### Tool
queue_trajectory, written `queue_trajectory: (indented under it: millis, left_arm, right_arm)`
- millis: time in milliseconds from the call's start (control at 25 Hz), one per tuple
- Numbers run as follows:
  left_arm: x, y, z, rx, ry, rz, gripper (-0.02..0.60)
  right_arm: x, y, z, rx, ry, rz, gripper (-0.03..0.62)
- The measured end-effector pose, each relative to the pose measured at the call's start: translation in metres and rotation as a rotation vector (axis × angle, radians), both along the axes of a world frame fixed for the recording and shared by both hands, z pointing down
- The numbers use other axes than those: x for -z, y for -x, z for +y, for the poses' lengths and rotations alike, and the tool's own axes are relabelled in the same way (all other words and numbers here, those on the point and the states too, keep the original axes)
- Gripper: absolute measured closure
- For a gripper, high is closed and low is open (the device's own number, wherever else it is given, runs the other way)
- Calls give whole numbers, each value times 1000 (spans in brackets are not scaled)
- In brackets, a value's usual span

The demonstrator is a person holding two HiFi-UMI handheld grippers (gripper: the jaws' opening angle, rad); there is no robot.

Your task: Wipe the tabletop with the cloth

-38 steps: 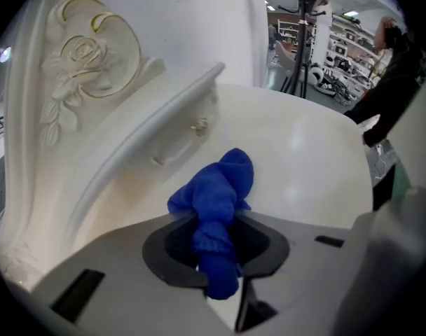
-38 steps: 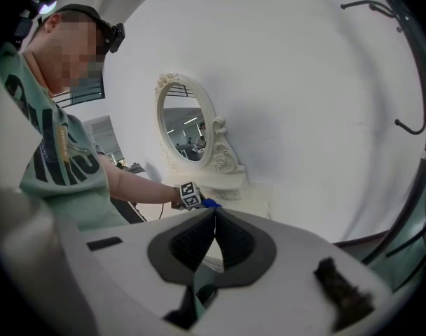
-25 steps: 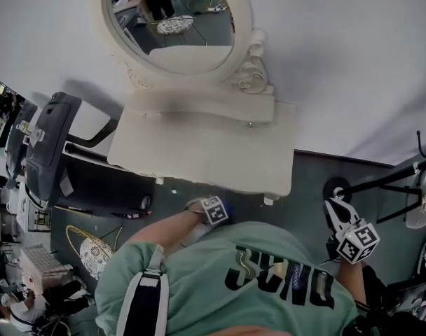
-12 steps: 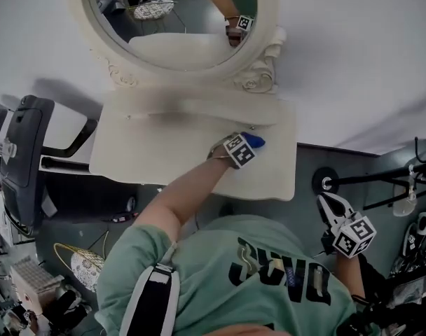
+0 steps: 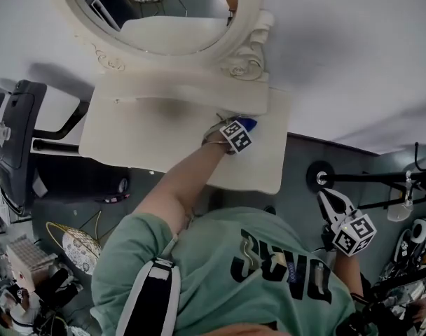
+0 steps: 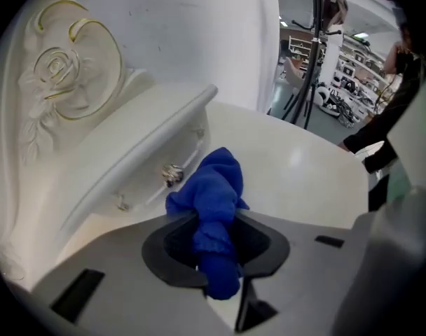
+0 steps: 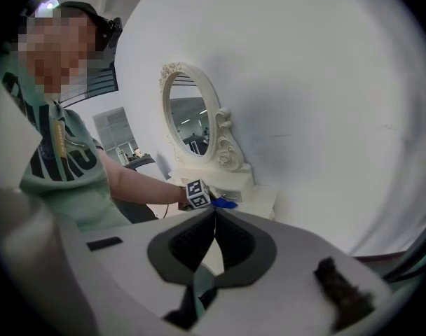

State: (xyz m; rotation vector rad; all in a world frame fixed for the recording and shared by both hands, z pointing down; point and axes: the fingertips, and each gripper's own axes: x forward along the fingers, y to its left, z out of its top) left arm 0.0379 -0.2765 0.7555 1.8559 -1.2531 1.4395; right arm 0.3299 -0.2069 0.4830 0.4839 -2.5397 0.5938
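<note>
Left gripper view: left tongs (image 6: 217,221) clench the cloth (image 6: 213,182), bunched end forward for pressing onto the bench (image 6: 300,161); right tongs (image 7: 214,214) are closed, empty and held aside.

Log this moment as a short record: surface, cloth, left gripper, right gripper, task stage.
surface: cream dressing table top, below an oval mirror
cloth: blue cloth, bunched, close to the drawer knob
left: left gripper shut on the blue cloth, over the top's right rear
right: right gripper shut, empty, held off the table at the person's side
stage: cloth is at the surface; whether it touches the top is unclear
</note>
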Motion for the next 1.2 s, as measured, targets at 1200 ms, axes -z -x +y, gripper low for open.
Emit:
queue_trajectory:
  millis: [1200]
  left_arm:
    - [50,-53,-21,30,-92,130,480]
  right_arm:
    - [-6,20,-17,74,38,1,582]
